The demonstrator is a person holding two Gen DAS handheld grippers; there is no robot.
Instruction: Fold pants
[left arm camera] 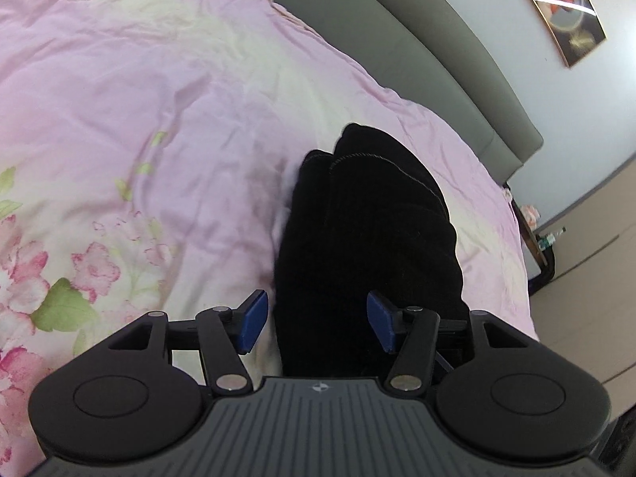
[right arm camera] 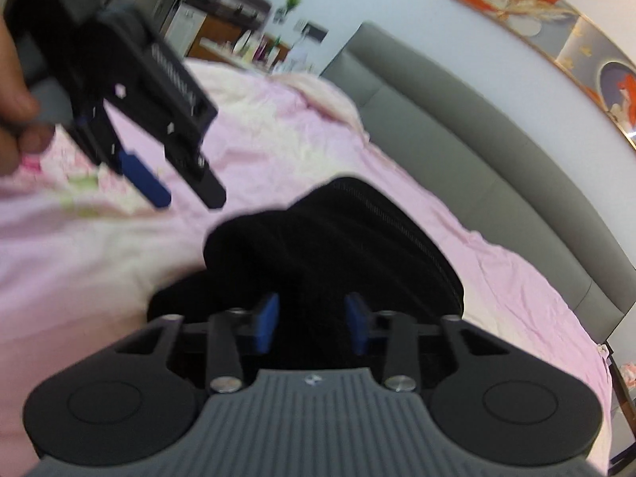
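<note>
Pants: black pants (left arm camera: 365,214) lie bunched in a folded heap on the pink floral duvet (left arm camera: 159,119), running from 6 toward 12 o'clock in the left wrist view; a stitched hem curves across the far end.
Left gripper: the left gripper (left arm camera: 318,322) has its blue pads (left arm camera: 252,320) spread wide apart, one on each side of the near end of the pants, and nothing is pinched between them.
Right gripper: the right gripper (right arm camera: 312,324) also stands spread, blue pads on each side of dark cloth; I cannot tell whether they touch it.
Edges: in the left wrist view the grey padded headboard (left arm camera: 417,51) borders the duvet from 12 to 3 o'clock; the duvet's edge drops off at 3 to 4 o'clock, just beside the pants.
Open room: broad bare duvet spreads from 8 to 12 o'clock of the pants in the left wrist view.
Hidden: the near end of the pants is covered by both gripper bodies.
Hard to make out: the right wrist view is motion-blurred; there the left gripper (right arm camera: 187,194) hangs at 10 o'clock above the duvet, held by a hand (right arm camera: 16,91) cut off at the frame's edge. The folds in the black cloth barely show.
Wall: a framed picture (left arm camera: 556,4) hangs at 1 o'clock.
</note>
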